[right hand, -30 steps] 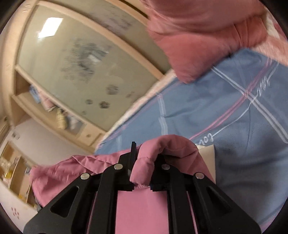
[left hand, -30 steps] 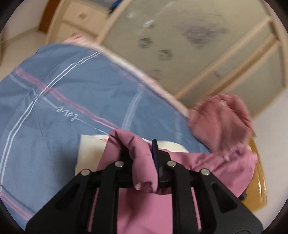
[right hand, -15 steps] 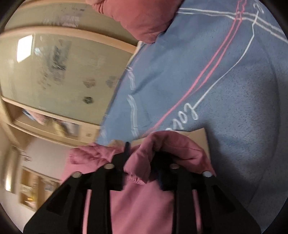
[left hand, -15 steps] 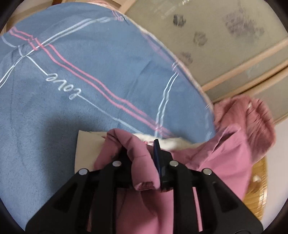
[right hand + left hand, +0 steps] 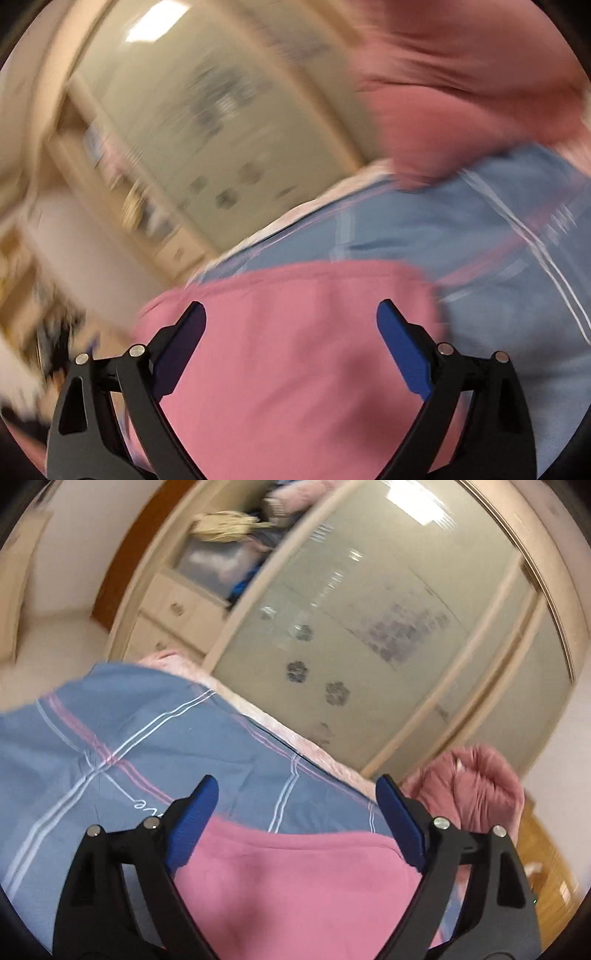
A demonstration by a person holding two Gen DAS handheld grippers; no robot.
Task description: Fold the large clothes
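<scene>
fingers [image 5: 192, 823] of the left gripper [image 5: 295, 812] stand spread wide in the left wrist view, blue pads facing each other with nothing pinched between them. below and between them lies the pink garment [image 5: 295, 882], flat on the bed, its straight far edge running across from one finger to the other. under it spreads a blue bedcover [image 5: 122, 746] with white and pink crossing stripes and a bit of cursive lettering just beside the left finger. a pale pink fluffy blanket [image 5: 255, 709] shows along the bedcover's far edge. to the right, past the right finger, sits a bunched pink puffy heap [image 5: 476, 786], apart from the flat garment. behind the bed stands a wardrobe with frosted sliding doors [image 5: 369, 627] marked with small grey flower shapes, and to its left an open shelf section [image 5: 236, 554] holding bundled items above small drawers. a patch of wooden surface [image 5: 546, 864] shows at the right edge.

the right wrist view is heavily blurred. here the fingers [image 5: 402, 343] of the right gripper [image 5: 291, 332] are also spread apart, gripping nothing. the pink garment [image 5: 295, 350] lies flat beneath and between them, its far edge curving across just beyond the fingertips. the blue bedcover [image 5: 498, 258] extends to the right and beyond it, stripes smeared. a large pink mass [image 5: 461, 92] fills the upper right, touching the bedcover's far side; what exactly it is cannot be told through the blur. the frosted wardrobe doors [image 5: 221, 110] sweep across the upper left.
</scene>
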